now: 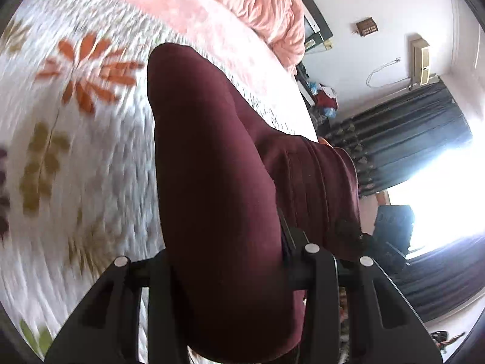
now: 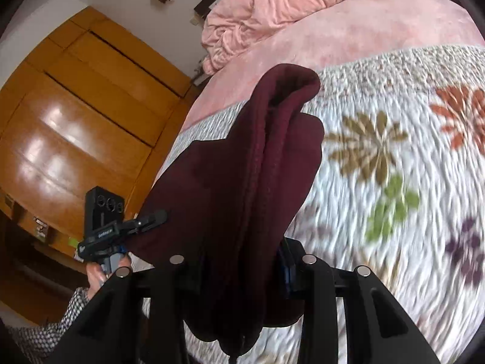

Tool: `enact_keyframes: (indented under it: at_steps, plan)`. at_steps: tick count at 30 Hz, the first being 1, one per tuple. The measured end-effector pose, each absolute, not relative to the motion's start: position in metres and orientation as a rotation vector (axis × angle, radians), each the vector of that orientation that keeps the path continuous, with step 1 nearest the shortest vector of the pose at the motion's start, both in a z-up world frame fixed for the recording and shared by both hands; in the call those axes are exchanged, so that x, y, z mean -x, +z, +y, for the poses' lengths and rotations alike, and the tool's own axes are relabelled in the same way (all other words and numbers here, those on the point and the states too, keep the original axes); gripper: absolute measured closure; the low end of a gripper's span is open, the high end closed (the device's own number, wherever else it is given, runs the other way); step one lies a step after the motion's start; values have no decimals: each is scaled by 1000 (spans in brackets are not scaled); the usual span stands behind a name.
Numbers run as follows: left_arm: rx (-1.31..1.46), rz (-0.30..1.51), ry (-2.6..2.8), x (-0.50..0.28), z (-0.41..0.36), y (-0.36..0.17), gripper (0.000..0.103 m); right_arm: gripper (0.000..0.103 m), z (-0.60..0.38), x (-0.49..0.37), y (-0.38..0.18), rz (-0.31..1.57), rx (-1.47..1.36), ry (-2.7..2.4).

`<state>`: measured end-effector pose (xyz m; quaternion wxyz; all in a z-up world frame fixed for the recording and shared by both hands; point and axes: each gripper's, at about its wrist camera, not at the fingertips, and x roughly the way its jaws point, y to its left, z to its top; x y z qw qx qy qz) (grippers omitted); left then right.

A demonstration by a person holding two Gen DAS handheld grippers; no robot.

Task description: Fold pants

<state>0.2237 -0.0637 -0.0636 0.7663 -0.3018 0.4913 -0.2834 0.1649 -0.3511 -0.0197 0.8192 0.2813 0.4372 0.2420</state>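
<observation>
Hiding both claws' fingertips, maroon pants point(image 1: 218, 182) sit clamped in left claw point(image 1: 224, 273) and right claw point(image 2: 239, 276).

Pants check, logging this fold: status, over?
Left gripper, right gripper: both shut on maroon pants. Pants lifted, draped over floral bedspread. Nothing obstructing.

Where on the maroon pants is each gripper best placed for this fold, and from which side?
On the bunched edge of the maroon pants, one gripper at each end, coming in from the near side of the bed. The left gripper and the right gripper are each shut on a thick gather of layers, so the cloth hangs evenly toward the floral bedspread.
</observation>
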Motion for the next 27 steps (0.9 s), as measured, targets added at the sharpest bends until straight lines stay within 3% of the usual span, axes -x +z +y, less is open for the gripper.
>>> enact_keyframes:
  at_steps: [6, 8, 10, 12, 17, 21, 27]
  plan:
    - [575, 1153, -510, -274, -62, -113, 65, 65, -350, -225, -82, 1044, -667, 450]
    - [566, 1203, -462, -271, -44, -139, 57, 59, -349, -232, -115, 1114, -654, 365]
    - [614, 1186, -483, -269, -36, -151, 51, 43, -357, -232, -136, 1112, -699, 350]
    - [635, 1178, -488, -266, -32, -151, 47, 43, -365, -227, -144, 1100, -785, 370]
    - [493, 1118, -362, -246, -22, -111, 39, 44, -369, -196, -103, 1020, -645, 288]
    - [332, 855, -256, -209, -24, -49, 32, 46, -353, -164, -46, 880, -485, 269]
    - [233, 891, -328, -195, -57, -53, 32, 49, -317, -163, -43, 884, -425, 315]
